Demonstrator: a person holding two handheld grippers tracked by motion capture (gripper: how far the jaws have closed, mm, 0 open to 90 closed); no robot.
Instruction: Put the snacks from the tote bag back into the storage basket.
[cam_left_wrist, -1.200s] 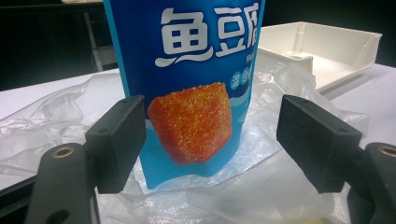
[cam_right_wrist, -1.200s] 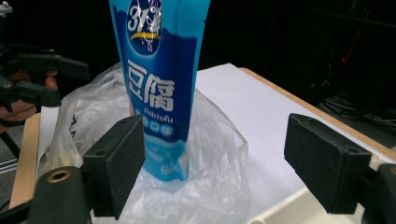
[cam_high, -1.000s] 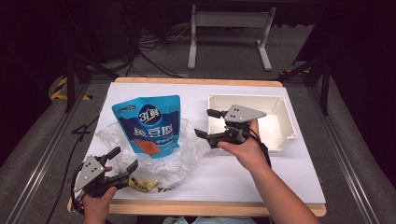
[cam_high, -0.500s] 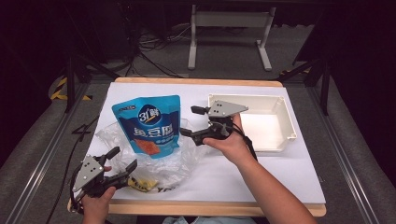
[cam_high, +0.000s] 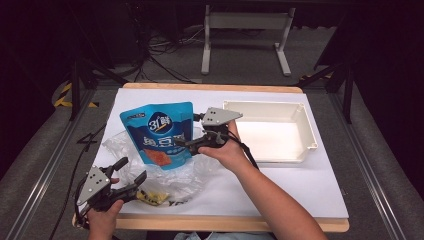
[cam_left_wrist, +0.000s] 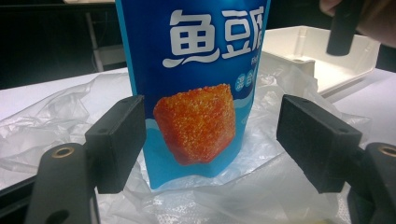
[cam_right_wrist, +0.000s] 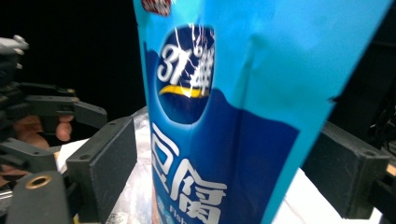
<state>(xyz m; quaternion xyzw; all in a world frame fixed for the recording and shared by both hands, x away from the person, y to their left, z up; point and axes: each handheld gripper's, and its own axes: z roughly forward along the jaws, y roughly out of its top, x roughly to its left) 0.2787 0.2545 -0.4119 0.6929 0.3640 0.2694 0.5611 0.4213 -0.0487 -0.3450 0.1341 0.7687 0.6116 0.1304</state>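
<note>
A blue snack pouch (cam_high: 159, 131) stands upright on a crumpled clear plastic bag (cam_high: 197, 172) at the table's left. My right gripper (cam_high: 186, 131) reaches in from the pouch's right side and is open. In the right gripper view the pouch (cam_right_wrist: 224, 116) sits between the two jaws with small gaps on both sides. My left gripper (cam_high: 132, 170) rests open near the front left edge, pointing at the pouch. In the left gripper view the pouch (cam_left_wrist: 196, 93) stands a little beyond the open jaws.
A white empty tray (cam_high: 310, 131) lies at the right of the table, also seen in the left gripper view as the tray (cam_left_wrist: 303, 46). A yellow packet (cam_high: 150, 196) lies in the plastic bag near the left gripper. Dark floor and cables surround the table.
My right gripper has moved left from beside the tray to the pouch, its jaws now around the pouch's right edge. The left gripper has stayed put.
</note>
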